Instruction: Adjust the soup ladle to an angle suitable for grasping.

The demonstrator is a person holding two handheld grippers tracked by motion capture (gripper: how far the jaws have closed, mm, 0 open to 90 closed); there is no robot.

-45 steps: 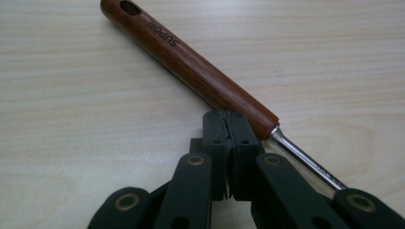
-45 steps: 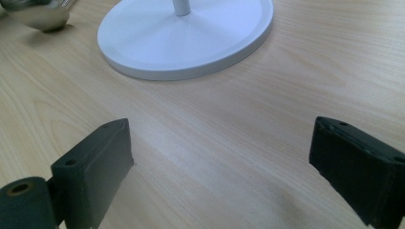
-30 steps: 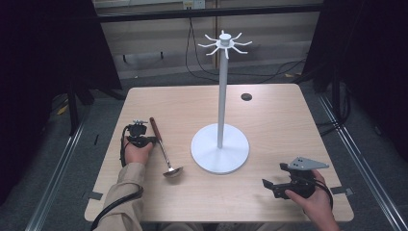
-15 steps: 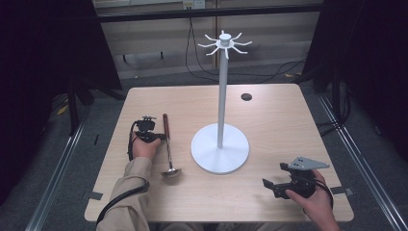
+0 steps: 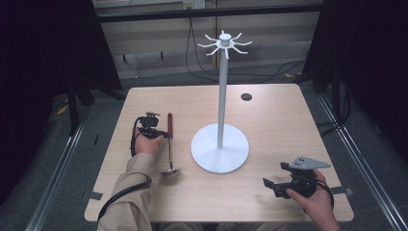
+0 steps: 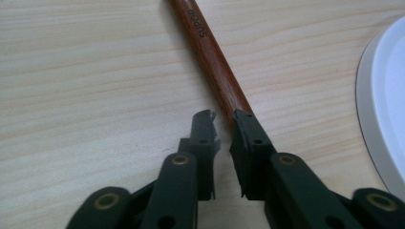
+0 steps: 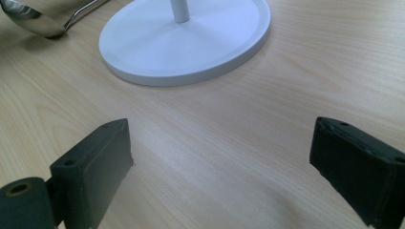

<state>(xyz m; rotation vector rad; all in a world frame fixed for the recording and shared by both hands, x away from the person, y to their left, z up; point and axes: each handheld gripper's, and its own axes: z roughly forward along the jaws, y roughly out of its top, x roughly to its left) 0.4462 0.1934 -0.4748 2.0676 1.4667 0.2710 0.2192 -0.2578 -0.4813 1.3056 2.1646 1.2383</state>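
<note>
The ladle [image 5: 169, 144] lies flat on the table [image 5: 269, 110], left of the white stand [image 5: 220, 144], its wooden handle [image 6: 210, 57] pointing away from the person and its steel bowl [image 7: 28, 19] nearest them, just beside the stand's round base [image 7: 186, 43] but apart from it. The left gripper [image 6: 223, 125] sits at the handle, low over the wood grain; in the left gripper view its right jaw overlaps the near end of the brown shaft while the left jaw stands clear on bare table. The jaws have just been opening and now show a narrow gap with nothing between the pads; the handle runs beside and beyond them, not inside. Assessment: the step in hand appears to be taking hold of the ladle by its handle, presumably to hang it on the hooks [image 5: 225, 44] at the top of the stand. To do this well, the jaws should part further, shift sideways until the shaft is centred between the pads, then close squarely across the wood, not on the thinner metal stem, so the bowl's weight does not swing the tool. The right gripper [image 5: 279, 185] rests near the table's front right corner, jaws spread wide and empty, well apart from ladle and stand
</note>
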